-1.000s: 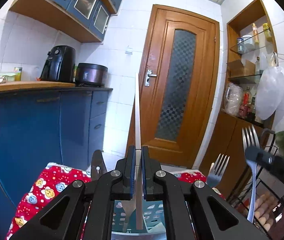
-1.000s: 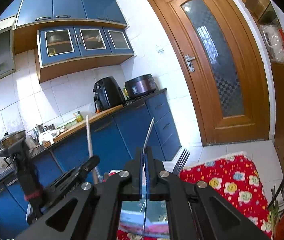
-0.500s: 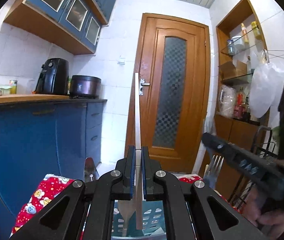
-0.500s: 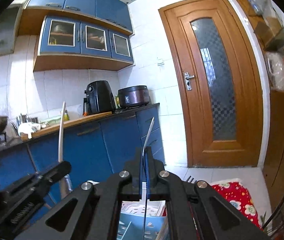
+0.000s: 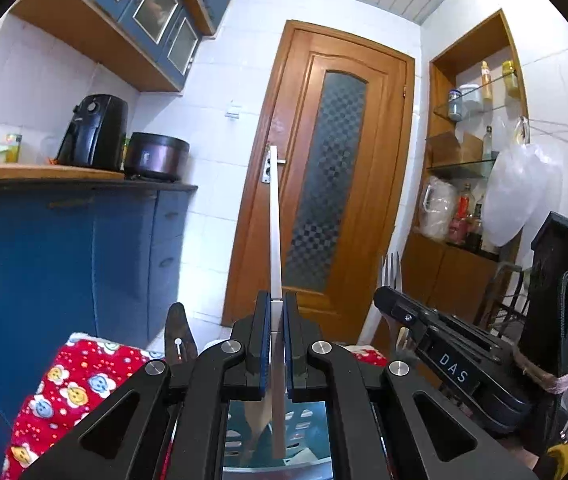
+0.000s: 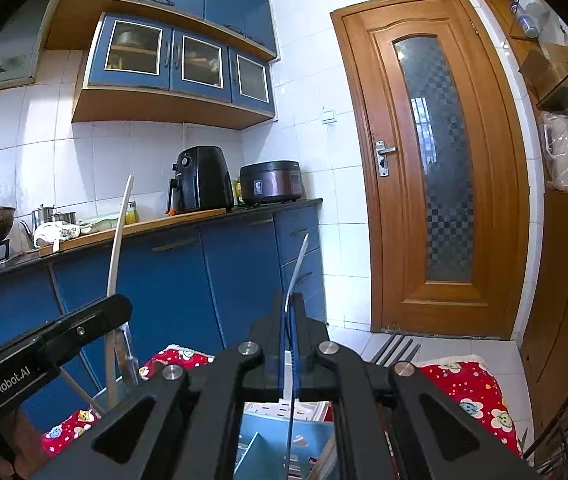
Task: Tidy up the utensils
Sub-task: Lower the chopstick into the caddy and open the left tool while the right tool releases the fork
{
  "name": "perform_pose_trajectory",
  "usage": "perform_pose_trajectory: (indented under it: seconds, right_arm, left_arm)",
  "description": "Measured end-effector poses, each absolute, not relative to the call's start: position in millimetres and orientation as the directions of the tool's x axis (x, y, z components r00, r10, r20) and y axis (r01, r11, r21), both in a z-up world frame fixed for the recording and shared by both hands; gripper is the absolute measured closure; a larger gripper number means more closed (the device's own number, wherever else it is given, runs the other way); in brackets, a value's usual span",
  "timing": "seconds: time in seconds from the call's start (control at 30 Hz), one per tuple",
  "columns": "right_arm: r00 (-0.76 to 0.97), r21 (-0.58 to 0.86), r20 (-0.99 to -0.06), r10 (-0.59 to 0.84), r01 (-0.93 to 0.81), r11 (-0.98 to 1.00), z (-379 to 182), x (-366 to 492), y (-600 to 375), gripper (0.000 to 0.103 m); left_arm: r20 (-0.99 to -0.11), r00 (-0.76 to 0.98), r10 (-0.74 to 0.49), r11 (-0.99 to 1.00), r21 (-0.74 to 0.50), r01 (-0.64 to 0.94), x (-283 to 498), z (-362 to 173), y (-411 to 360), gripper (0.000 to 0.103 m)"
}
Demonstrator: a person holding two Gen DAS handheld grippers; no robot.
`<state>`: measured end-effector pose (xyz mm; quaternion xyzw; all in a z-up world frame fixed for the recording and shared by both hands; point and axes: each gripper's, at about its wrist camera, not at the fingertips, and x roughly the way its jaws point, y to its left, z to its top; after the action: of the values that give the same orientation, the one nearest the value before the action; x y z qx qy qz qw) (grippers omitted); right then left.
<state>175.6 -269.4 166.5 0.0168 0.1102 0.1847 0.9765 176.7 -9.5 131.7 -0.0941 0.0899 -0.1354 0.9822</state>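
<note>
1. My left gripper (image 5: 277, 344): blue-padded fingers (image 5: 263, 344) clamped on a flat pale utensil handle (image 5: 275, 224), seen edge-on. It stands upright between the pads and runs well above the fingertips. I cannot tell what kind of utensil it is.
2. My right gripper (image 6: 289, 354): fingers pressed together on a thin metal utensil (image 6: 293, 276), which rises between them and bends slightly right at the top. In the left wrist view a fork (image 5: 391, 270) shows tines-up at the tip of that gripper, so I read the thin metal piece as the fork.
3. Just below both sets of fingers: a teal-blue slotted plastic basket (image 5: 304, 424). The lower ends of both held utensils hang over it; whether they touch it I cannot tell.
4. Left of the left fingers: a dark brown handle (image 5: 178, 334) sticks up near the basket.
5. Under the basket, out to both sides of the fingers: a red cloth (image 6: 472, 384) with flower faces.
6. Beyond the fingers, left: blue cabinets with a black air fryer (image 6: 200, 186) and a dark cooker (image 6: 271, 182) on the desk.
7. Farthest ahead: a wooden door (image 6: 440, 168) with a glass panel.
</note>
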Motion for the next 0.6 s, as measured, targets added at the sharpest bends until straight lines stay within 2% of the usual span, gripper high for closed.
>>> perform_pose_trajectory:
  seconds: [0.43, 0.6]
  right_arm:
    - [0.885, 0.112, -0.245, 0.396, -0.38, 0.918, 159.9, 169.4, -276.2, 0.099]
    - [0.885, 0.109, -0.236, 0.401, -0.386, 0.916, 162.1, 162.7, -276.2, 0.099]
  left_arm:
    - [-0.145, 0.953, -0.266, 0.951, -0.204, 0.234, 169.9, 126.8, -9.2, 0.097]
    - [-0.095, 0.97, -0.226, 0.963, -0.17, 0.208, 164.4, 130.5, -12.2, 0.097]
